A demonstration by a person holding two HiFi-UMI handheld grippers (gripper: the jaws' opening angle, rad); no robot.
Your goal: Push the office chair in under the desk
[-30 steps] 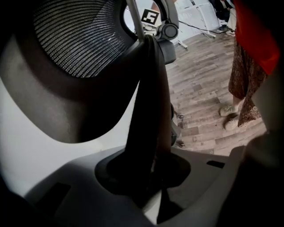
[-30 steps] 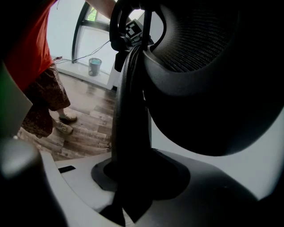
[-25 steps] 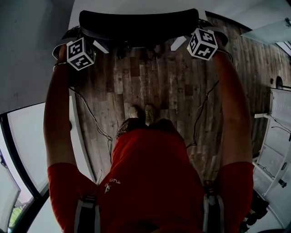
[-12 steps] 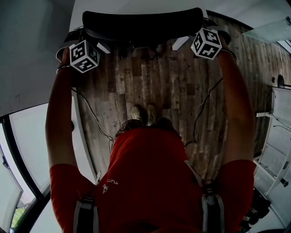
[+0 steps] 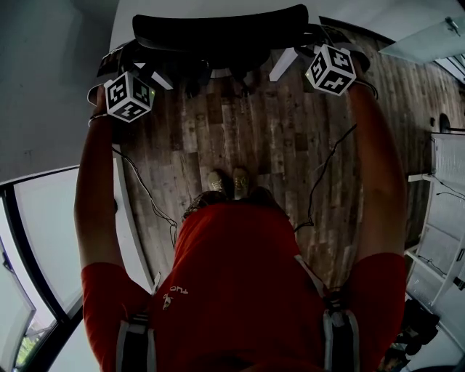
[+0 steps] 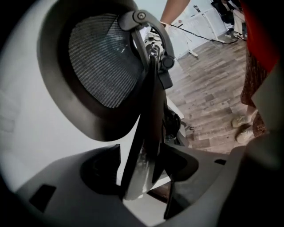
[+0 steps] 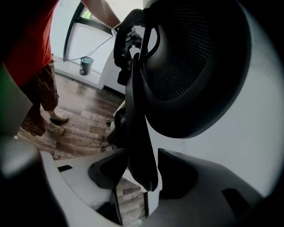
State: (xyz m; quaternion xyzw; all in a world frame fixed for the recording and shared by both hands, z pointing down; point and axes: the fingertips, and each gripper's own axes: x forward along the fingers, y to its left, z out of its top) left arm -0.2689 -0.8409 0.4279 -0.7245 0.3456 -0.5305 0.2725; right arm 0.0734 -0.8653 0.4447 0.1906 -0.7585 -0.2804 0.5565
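Head view: both arms stretched straight forward. Left gripper [image 5: 155, 74] and right gripper [image 5: 289, 64] at opposite ends of office chair [image 5: 218, 33] backrest, jaws opening, rim between them unclamped. Backrest sits at desk [image 5: 182, 7] near edge.

black mesh-back office chair [image 5: 218, 33] right at near edge of white desk [image 5: 182, 7] | person's shoes [image 5: 227, 182] behind it on wood-plank floor [image 5: 276, 145] | thin cable [image 5: 149, 192] left of shoes
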